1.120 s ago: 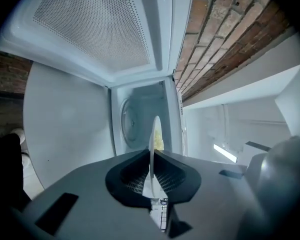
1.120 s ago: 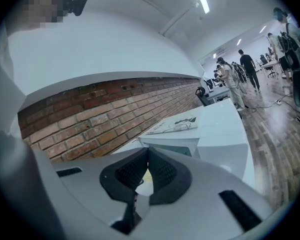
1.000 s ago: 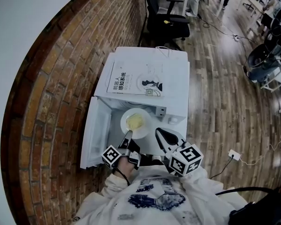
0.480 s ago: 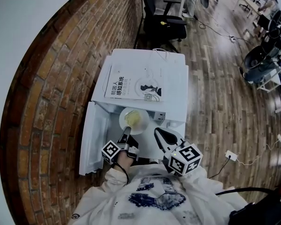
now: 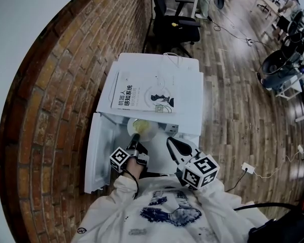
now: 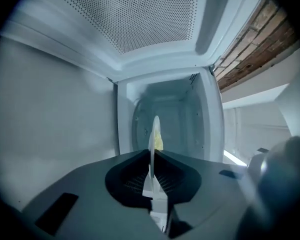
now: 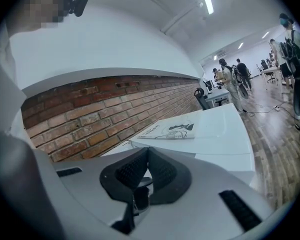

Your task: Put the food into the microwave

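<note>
White plate [image 5: 148, 129], frame centre, looks stiff, breakable; your left gripper [image 5: 135, 137] pinches its rim, right gripper [image 5: 173, 145] clenched empty.

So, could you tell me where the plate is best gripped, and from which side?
Grip the plate by its thin rim on the side facing the person, coming in level through the microwave's open front. The food sits in the middle, so only the bare rim fits between jaws. The left gripper is clamped there, rim edge-on between its jaws.
</note>
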### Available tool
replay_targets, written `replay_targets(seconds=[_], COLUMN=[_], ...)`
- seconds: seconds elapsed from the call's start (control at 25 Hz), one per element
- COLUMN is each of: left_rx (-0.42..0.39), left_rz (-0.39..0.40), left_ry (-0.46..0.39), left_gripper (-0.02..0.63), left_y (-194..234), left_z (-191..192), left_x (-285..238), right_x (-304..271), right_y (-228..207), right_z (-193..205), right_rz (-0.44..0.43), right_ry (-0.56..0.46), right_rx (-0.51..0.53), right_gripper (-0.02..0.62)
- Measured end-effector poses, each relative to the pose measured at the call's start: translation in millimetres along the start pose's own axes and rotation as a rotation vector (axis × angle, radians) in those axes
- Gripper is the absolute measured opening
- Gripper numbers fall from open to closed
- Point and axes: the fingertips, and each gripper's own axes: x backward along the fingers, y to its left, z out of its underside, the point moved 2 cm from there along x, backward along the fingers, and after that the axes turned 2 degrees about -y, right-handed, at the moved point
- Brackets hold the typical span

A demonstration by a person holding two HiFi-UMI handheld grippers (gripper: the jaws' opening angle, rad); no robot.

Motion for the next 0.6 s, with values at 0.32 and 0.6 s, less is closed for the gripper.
replay_targets(seconds=[0.32, 0.6], left_rx=[0.002, 0.014], left_rz=[-0.023, -0.045], left_ry=[-0.006, -0.011], left_gripper=[0.025, 0.025], left_y=[10, 18], left_z=[-8, -10], left_x=[-19, -30], right_x=[-5, -7], right_y=[-4, -9], right_z=[-1, -4], right_rz=[0.002, 0.010], right_ry=[0.013, 0.012], right_rx=[0.007, 0.012], right_gripper=[0.014, 0.014])
